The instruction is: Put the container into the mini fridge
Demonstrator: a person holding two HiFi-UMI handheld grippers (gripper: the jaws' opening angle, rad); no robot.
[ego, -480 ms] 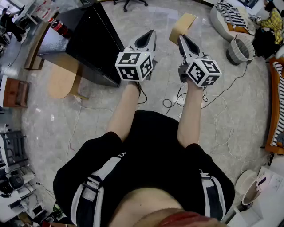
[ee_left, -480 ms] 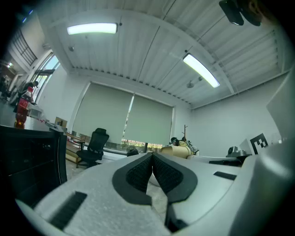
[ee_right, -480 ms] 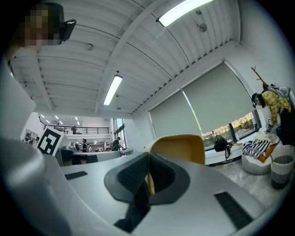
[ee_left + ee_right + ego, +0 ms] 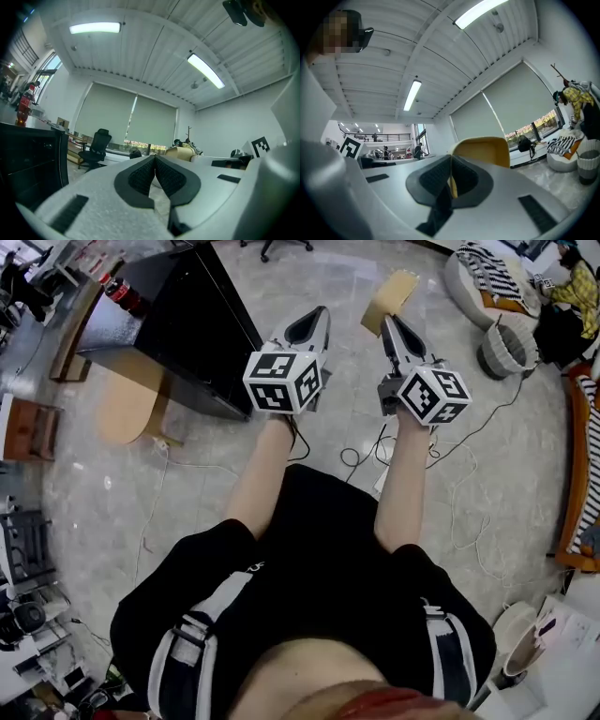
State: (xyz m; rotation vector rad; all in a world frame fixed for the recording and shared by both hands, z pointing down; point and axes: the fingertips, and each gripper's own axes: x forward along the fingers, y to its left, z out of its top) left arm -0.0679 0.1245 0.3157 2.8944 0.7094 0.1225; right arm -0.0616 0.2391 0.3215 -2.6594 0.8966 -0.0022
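A tan-yellow container [image 4: 392, 294] hangs over the floor, held by its rim in my right gripper [image 4: 385, 322]. In the right gripper view the container's wall [image 4: 485, 151] rises just past the shut right gripper [image 4: 450, 163], its edge pinched between the pads. My left gripper [image 4: 320, 314] points forward beside it, shut with nothing between its pads; the left gripper view shows the left gripper [image 4: 154, 160] with its pads meeting. The black mini fridge [image 4: 187, 320] stands to the upper left, close to the left gripper, and shows as a dark block [image 4: 28, 154] in the left gripper view.
A red bottle [image 4: 123, 296] stands on the fridge top. A round wooden stool [image 4: 129, 409] sits left of the fridge. Cables [image 4: 450, 486] trail over the floor at right. A grey basket [image 4: 507, 343] and a striped cushion [image 4: 487, 276] lie at upper right.
The right gripper and the container have shifted slightly right and forward. The left gripper has barely moved.
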